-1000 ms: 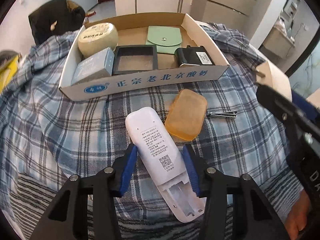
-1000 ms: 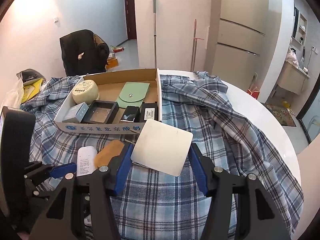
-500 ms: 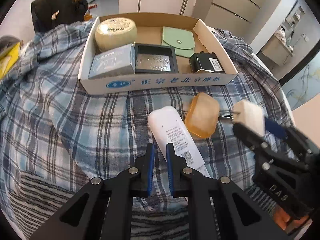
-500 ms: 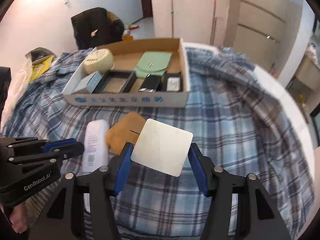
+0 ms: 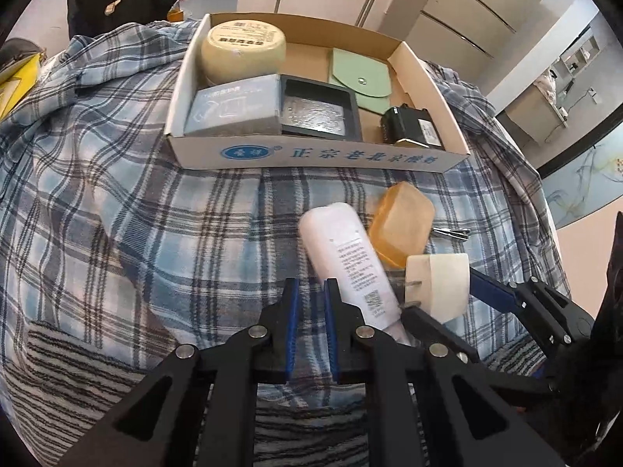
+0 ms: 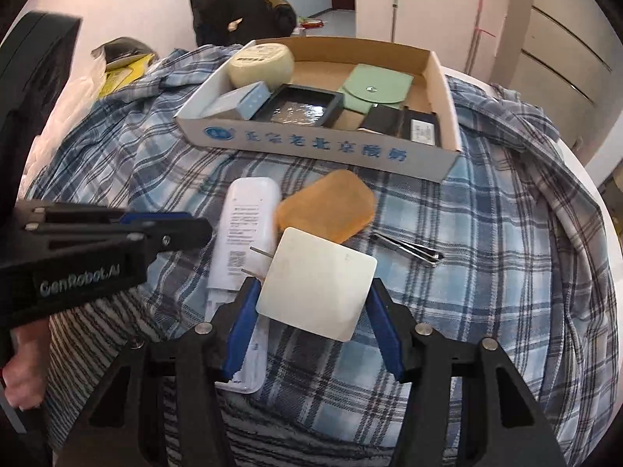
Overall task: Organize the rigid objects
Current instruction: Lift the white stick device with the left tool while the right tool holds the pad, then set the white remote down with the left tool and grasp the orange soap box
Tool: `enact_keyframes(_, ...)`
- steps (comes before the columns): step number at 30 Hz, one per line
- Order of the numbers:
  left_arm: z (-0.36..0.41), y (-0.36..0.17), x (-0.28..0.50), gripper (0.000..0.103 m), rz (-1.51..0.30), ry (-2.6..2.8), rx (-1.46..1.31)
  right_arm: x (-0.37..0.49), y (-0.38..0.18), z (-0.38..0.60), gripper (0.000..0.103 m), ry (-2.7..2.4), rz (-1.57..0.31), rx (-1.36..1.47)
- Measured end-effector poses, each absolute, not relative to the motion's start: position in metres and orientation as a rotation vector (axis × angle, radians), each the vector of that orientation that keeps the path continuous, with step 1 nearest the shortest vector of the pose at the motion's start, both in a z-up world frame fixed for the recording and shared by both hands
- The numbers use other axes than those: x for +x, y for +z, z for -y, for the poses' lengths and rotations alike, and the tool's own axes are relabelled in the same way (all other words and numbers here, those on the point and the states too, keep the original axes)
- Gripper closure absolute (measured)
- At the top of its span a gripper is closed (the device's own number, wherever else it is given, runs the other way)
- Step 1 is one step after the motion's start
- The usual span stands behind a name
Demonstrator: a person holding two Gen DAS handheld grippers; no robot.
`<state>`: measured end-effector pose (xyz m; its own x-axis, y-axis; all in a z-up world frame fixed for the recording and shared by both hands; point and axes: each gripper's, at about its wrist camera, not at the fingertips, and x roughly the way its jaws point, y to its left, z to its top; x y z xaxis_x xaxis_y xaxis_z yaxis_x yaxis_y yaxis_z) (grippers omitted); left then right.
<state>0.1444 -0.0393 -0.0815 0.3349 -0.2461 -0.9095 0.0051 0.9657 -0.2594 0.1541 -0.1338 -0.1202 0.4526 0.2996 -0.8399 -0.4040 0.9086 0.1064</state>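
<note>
The right tongs (image 6: 313, 307) grip a white square plug adapter (image 6: 317, 284) by its edges, its two metal prongs pointing toward 9 o'clock in the right wrist view, held low over the plaid-covered surface (image 6: 486, 241). The cardboard box (image 6: 327, 151) lies at 12 o'clock, already crowded with a round tin (image 6: 261, 64), a green pouch (image 6: 373, 87) and a black tray (image 6: 298, 107). Risk, as I judge it: the adapter is pinched only at its thin rim, so a knock against the box's front wall could twist it loose, and little free floor remains to set it down. The left tongs (image 5: 309, 311) are nearly closed on nothing, sitting at 9 o'clock of the white remote (image 5: 346, 260); they could nudge it into the orange soap-like block (image 5: 403, 229).

A second ago the left tongs stood wide astride the remote; they have since narrowed and shifted off it, while the right tongs carried the adapter lower and nearer the remote.
</note>
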Motion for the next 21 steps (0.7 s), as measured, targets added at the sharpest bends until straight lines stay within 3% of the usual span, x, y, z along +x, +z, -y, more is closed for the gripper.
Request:
enact_keyframes(6,0.068,-0.062,0.15,0.087,-1.151,-0.251,-0.099,0.172,-0.108,0.176,0.049,0.312,-0.982,0.019)
enact_keyframes(8,0.086,-0.056,0.152,0.067,-1.132,-0.344,0.042,0.176,-0.102,0.192,0.049,0.235,-0.947,0.048)
enact_keyframes(9,0.093,-0.053,0.152,0.048,-1.105,-0.354,0.108,0.177,-0.099,0.199,0.049,0.185,-0.925,0.05)
enact_keyframes(10,0.098,-0.05,0.154,0.04,-1.081,-0.357,0.139,0.179,-0.097,0.204,0.049,0.156,-0.914,0.047)
enact_keyframes(21,0.136,-0.069,0.185,0.04,-1.152,-0.528,0.277,0.187,-0.091,0.227,0.049,0.121,-0.903,0.1)
